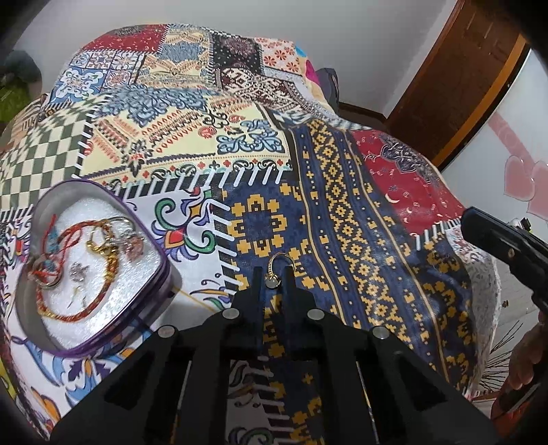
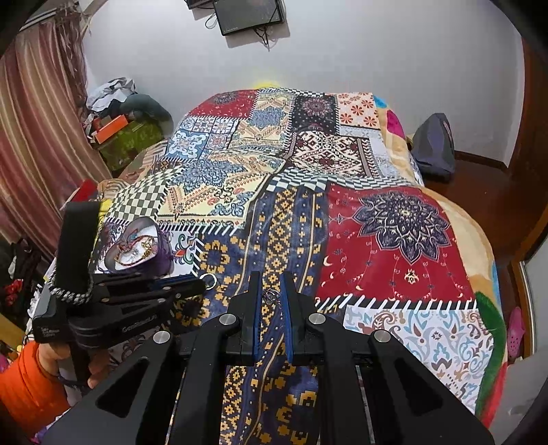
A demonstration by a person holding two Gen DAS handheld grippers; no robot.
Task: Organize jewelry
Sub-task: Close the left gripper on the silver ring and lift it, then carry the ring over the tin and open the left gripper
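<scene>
A gold ring point(image 1: 278, 270) is pinched between the closed tips of the left claw point(image 1: 274, 274), just above the bed point(image 1: 342, 205) near its front edge. The right claw point(image 2: 272, 296) is clamped on a small silvery ring point(image 2: 271, 295) beside it. The heart-shaped tin point(image 1: 164, 260), already holding bracelets point(image 1: 85, 267), sits by the bed's left edge. Such thin, smooth rings could easily twist out of either hold on the way over and vanish into the busy quilt pattern.

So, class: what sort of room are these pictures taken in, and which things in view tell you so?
Most likely a bedroom: a bed under a patchwork bedspread fills the room, striped curtains hang at one side, and a wall screen faces the bed.
</scene>
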